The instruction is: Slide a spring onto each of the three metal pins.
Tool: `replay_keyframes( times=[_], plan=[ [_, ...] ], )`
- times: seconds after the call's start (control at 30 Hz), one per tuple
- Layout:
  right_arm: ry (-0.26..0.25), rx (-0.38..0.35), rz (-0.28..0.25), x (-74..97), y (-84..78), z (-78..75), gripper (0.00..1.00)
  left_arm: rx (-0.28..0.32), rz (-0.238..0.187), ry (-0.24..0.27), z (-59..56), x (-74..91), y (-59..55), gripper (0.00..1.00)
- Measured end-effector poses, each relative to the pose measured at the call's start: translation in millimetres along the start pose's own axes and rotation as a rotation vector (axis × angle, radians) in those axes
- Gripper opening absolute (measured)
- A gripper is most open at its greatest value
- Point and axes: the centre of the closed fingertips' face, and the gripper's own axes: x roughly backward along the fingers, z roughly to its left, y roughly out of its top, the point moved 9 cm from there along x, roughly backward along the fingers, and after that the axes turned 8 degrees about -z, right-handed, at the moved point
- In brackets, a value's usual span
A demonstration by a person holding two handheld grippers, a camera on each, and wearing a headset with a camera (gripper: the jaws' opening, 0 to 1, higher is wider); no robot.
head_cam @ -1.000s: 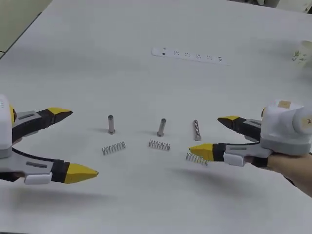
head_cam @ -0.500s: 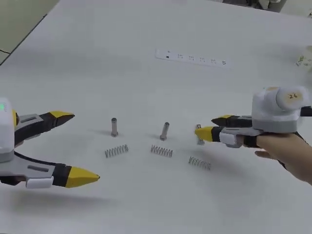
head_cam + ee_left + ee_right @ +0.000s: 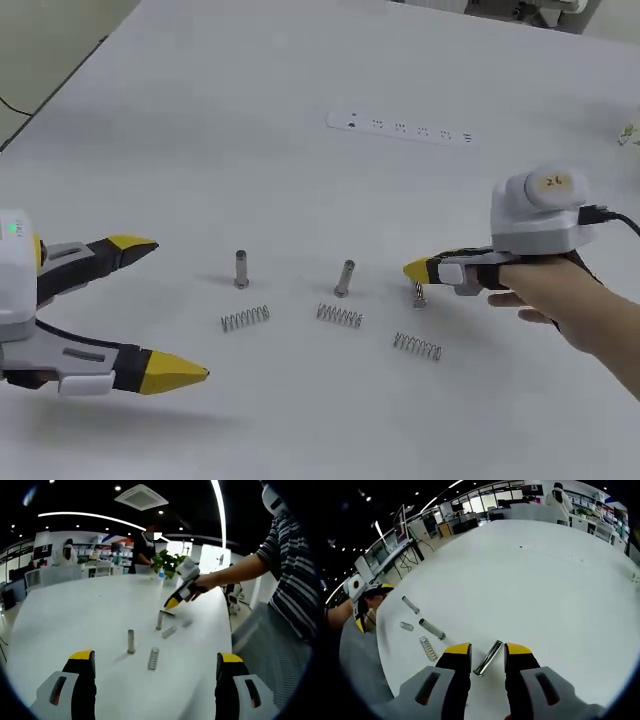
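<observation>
Three short metal pins stand in a row on the white table: left pin (image 3: 241,268), middle pin (image 3: 345,278), right pin (image 3: 420,295). A spring lies in front of each: left spring (image 3: 245,319), middle spring (image 3: 339,316), right spring (image 3: 417,347). My right gripper (image 3: 415,270) reaches in from the right, its tips at the top of the right pin. In the right gripper view its jaws are narrowed with the right pin (image 3: 488,657) between them, a sliver of table showing on each side. My left gripper (image 3: 165,310) hovers wide open at the left, holding nothing.
A white power strip (image 3: 398,128) lies farther back on the table. The table's left edge (image 3: 60,95) runs diagonally at the upper left. In the left gripper view a person stands beyond the far end of the table, beside a plant (image 3: 172,562).
My right gripper has moved up and left from above the right spring to the right pin, rolled over, and narrowed its jaws around it. My left gripper stays open in place.
</observation>
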Motion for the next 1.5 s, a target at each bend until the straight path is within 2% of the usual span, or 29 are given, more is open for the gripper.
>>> replay_keyframes(
  times=[0.43, 0.53, 0.67, 0.9, 1.0, 1.07, 1.17, 1.37, 1.5],
  plan=[
    [-0.039, -0.046, 0.059, -11.7, -6.6, -5.7, 0.16, -0.009, 0.022, -0.009, -1.9, -1.7, -2.8, 0.98],
    [-0.041, -0.040, 0.062, -14.2, -6.3, -3.4, 0.15, -0.007, 0.023, -0.008, -3.2, -1.3, -3.2, 0.98],
    [-0.055, 0.015, 0.076, -15.4, -6.4, 0.2, 0.14, -0.004, 0.021, -0.004, -3.3, -0.9, -4.2, 0.98],
    [-0.076, 0.026, 0.086, -15.6, -6.4, 2.7, 0.09, -0.005, 0.023, 0.001, -5.0, 1.4, -5.2, 0.98],
    [-0.082, 0.003, 0.086, -15.4, -6.9, 2.1, 0.05, -0.003, 0.025, 0.004, -4.8, 2.6, -5.9, 0.98],
    [-0.087, 0.009, 0.081, -15.4, -7.1, 0.8, 0.05, -0.002, 0.025, 0.006, -4.9, 3.2, -6.1, 0.98],
    [-0.089, -0.020, 0.069, -13.4, -8.9, 0.0, 0.05, -0.001, 0.024, 0.007, -5.6, 3.6, -6.3, 0.98],
    [-0.077, -0.059, -0.001, -2.8, -8.0, 0.4, 0.05, 0.000, 0.022, 0.012, -5.3, 3.8, -5.9, 0.98],
    [-0.065, -0.048, -0.054, 3.6, -5.5, 3.3, 0.05, 0.000, 0.019, 0.014, -5.0, 3.3, -5.2, 0.98]
  ],
)
